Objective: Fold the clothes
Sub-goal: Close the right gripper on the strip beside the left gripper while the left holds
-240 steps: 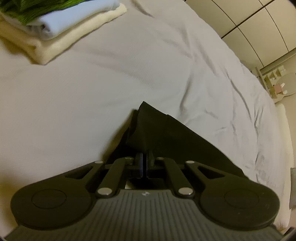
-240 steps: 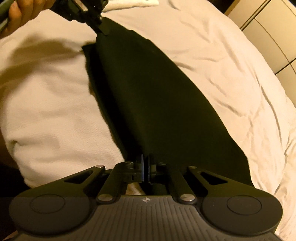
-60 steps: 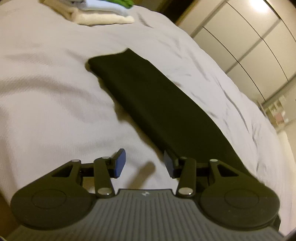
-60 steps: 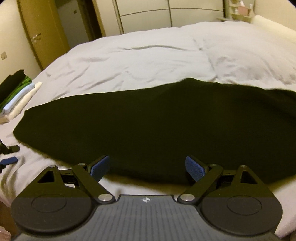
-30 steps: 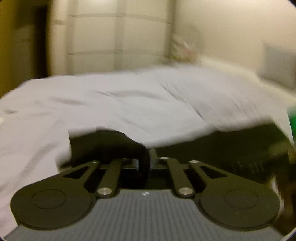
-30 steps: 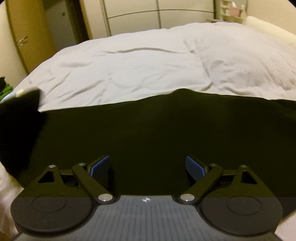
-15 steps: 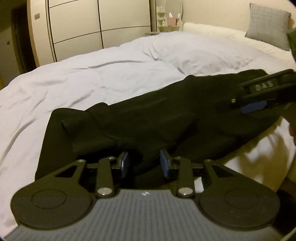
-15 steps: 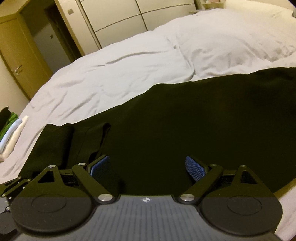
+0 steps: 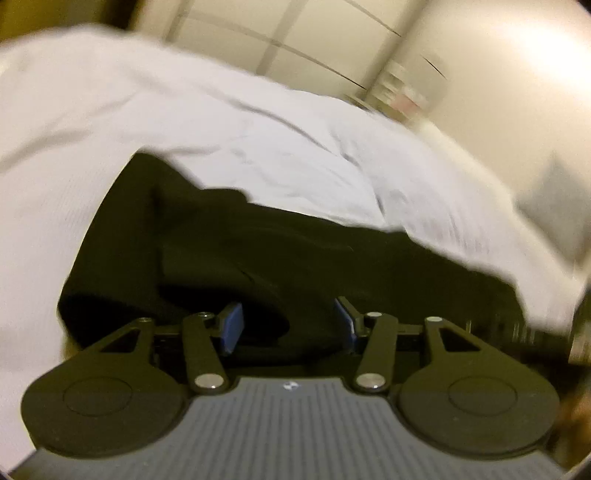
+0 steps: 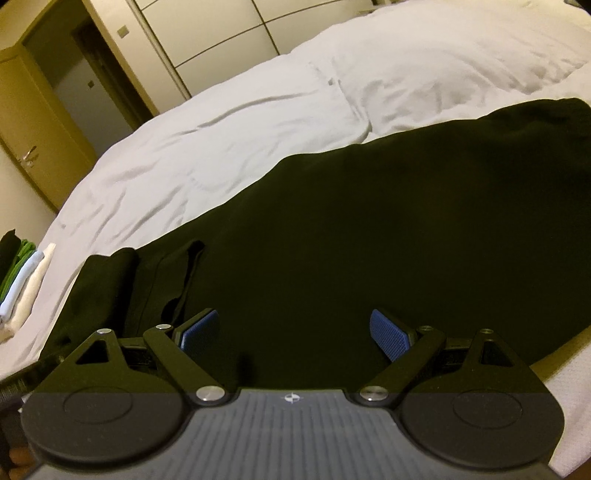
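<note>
A long black garment (image 10: 369,229) lies across the white bed (image 10: 229,122). Its left end is folded over onto itself in a loose flap (image 10: 107,288). In the blurred left wrist view the same garment (image 9: 258,258) fills the middle, with the folded end at the left. My left gripper (image 9: 288,325) is open and empty just above the folded end. My right gripper (image 10: 291,330) is wide open and empty over the garment's near edge.
A stack of folded clothes (image 10: 22,280) in green, light blue and cream sits at the bed's left edge. A wooden door (image 10: 33,147) and white wardrobe panels (image 10: 229,33) stand behind the bed. The bed's near edge (image 10: 576,413) shows at lower right.
My left gripper carried the garment's left end over onto the rest, let go and opened wider. The right gripper stayed open and tilted a little.
</note>
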{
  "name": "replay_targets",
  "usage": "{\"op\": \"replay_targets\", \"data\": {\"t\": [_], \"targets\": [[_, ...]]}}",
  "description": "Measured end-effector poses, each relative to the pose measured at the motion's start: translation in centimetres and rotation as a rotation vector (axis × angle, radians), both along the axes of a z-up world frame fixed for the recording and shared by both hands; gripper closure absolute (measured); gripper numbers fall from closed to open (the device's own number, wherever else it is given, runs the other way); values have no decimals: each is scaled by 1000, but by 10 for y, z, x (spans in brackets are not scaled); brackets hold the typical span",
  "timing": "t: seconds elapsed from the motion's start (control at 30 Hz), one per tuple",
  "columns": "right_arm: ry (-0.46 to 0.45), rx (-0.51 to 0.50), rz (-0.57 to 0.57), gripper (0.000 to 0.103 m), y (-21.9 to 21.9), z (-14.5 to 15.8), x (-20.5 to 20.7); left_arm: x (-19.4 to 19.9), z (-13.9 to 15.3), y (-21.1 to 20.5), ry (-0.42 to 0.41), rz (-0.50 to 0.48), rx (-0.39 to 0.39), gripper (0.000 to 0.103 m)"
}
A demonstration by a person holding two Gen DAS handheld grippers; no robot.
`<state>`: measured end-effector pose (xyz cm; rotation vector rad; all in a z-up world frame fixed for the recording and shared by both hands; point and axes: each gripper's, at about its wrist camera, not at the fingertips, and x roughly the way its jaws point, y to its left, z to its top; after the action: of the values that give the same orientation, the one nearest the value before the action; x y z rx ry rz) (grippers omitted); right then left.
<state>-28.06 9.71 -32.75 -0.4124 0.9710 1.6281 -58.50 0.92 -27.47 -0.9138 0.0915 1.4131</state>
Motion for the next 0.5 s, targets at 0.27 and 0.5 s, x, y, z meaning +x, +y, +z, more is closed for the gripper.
{"op": "replay_targets", "data": {"t": [0.27,0.5], "targets": [[2,10,11,12,3,1,-1,-42,-16,0,-254,242,-55,77],[-5,43,43,16,9,10,-8,5,32,18,215,-67,86,103]]}}
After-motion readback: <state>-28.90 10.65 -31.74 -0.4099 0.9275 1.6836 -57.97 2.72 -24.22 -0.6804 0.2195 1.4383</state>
